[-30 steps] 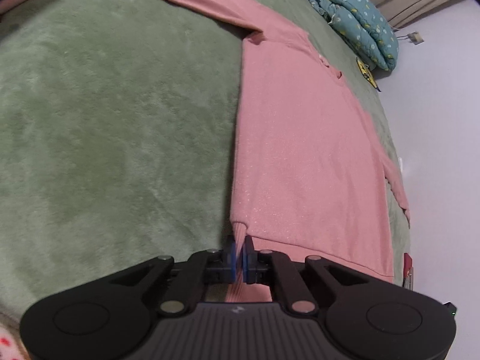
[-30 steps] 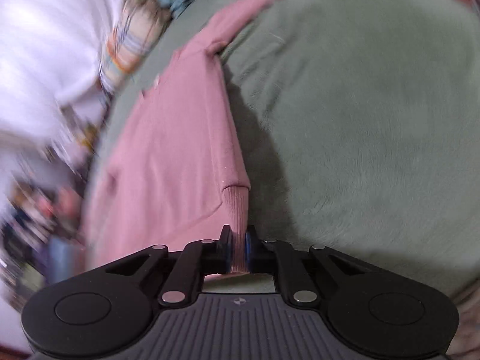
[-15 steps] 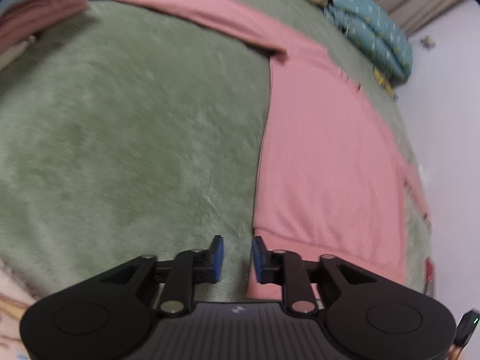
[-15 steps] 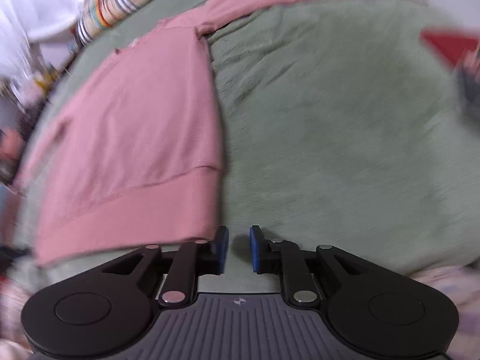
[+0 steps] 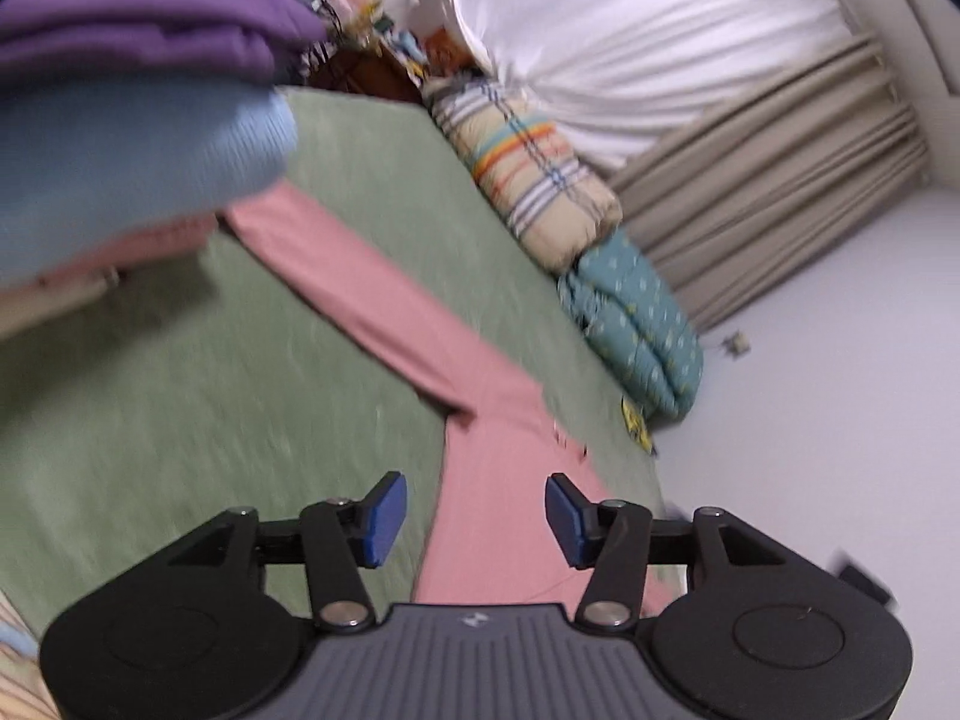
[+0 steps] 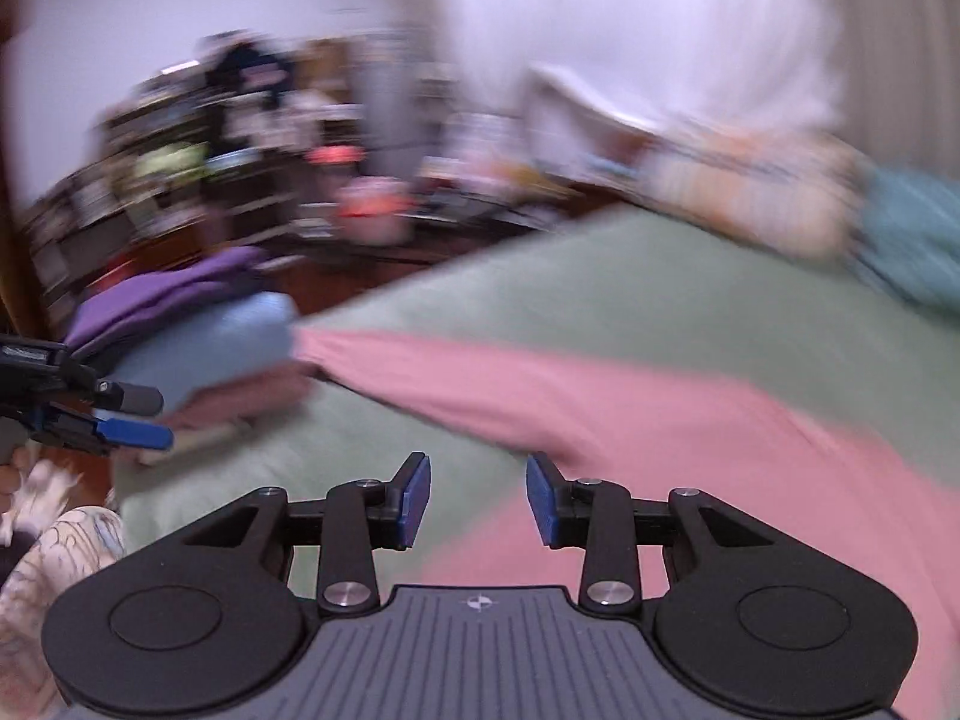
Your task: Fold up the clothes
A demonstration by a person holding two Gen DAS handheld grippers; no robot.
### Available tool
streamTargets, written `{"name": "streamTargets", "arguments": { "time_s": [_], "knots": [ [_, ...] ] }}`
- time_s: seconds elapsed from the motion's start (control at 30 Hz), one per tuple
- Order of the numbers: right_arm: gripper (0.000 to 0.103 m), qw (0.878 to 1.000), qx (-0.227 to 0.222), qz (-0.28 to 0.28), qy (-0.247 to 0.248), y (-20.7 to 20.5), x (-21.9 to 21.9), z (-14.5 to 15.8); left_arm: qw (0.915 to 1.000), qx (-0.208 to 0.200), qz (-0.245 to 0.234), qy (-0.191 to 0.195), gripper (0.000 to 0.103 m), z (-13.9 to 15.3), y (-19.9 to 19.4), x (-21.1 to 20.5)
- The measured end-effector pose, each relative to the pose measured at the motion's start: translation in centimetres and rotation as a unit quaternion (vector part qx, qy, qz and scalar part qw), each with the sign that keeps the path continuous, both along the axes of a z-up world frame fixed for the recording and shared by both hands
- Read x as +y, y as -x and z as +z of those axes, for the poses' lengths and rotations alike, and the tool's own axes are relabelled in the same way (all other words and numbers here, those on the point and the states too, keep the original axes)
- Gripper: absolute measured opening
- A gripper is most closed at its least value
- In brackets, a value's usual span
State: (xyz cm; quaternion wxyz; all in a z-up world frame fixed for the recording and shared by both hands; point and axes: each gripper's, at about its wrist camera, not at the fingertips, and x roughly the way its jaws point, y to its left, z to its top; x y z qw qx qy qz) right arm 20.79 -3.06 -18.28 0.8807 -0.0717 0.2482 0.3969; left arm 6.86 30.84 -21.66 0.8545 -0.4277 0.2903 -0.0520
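A pink long-sleeved top (image 5: 498, 480) lies flat on a green blanket (image 5: 180, 390), one sleeve (image 5: 372, 294) stretched out toward a stack of folded clothes. My left gripper (image 5: 474, 519) hovers open above the top's side edge, nothing between its blue pads. The right wrist view, blurred, shows the same top (image 6: 750, 438) and its sleeve (image 6: 456, 372) running left. My right gripper (image 6: 478, 501) is open and empty over the blanket (image 6: 630, 282) beside the top. The left gripper (image 6: 129, 420) also appears at the left edge of that view.
A stack of folded clothes, purple (image 5: 138, 12) over light blue (image 5: 132, 162), sits at the sleeve's end. Rolled striped bedding (image 5: 528, 168) and a teal quilt (image 5: 642, 330) line the bed's far side. Cluttered shelves (image 6: 198, 168) stand beyond the bed. A white wall (image 5: 840, 390) is on the right.
Both grippers let go of the top's hem, opened wide and lifted away. Both views swung up from the hem toward the sleeve and the folded stack.
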Motion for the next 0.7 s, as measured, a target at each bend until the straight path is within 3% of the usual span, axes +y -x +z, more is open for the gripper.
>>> {"name": "streamTargets", "arguments": {
  "time_s": [0.13,0.23,0.4,0.5,0.53,0.57,0.6,0.67,0.7],
  "knots": [
    [0.035,0.993,-0.026,0.110,0.027,-7.1,13.4,-3.1,0.9997,-0.008,0.024,0.007,0.051,-0.6,0.2,3.2],
    [0.035,0.980,-0.052,0.172,0.081,-10.8,23.2,-7.1,0.9989,-0.013,0.042,0.013,0.054,-1.1,0.4,5.6],
    [0.035,0.961,-0.072,0.215,0.160,-13.2,31.6,-12.2,0.9960,-0.027,0.073,0.043,0.059,-1.8,1.6,8.3],
    [0.035,0.954,-0.079,0.226,0.179,-13.7,34.0,-13.7,0.9955,-0.029,0.081,0.040,0.059,-1.7,1.9,9.2],
    [0.031,0.953,-0.077,0.229,0.184,-13.9,34.5,-14.0,0.9957,-0.028,0.080,0.037,0.060,-1.7,1.9,9.3],
    [0.005,0.951,-0.067,0.232,0.195,-14.2,35.0,-14.3,0.9959,-0.027,0.080,0.033,0.060,-1.7,1.8,9.3],
    [0.003,0.953,-0.057,0.225,0.195,-14.6,35.3,-14.2,0.9961,-0.019,0.080,0.030,0.059,-1.8,1.5,9.4],
    [0.003,0.975,-0.025,0.161,0.153,-15.9,34.6,-12.3,0.9961,-0.014,0.079,0.035,0.059,-1.7,1.5,9.4],
    [0.003,0.986,-0.013,0.125,0.105,-16.6,33.0,-10.4,0.9961,-0.016,0.076,0.042,0.060,-1.7,1.4,9.4]
  ]
}}
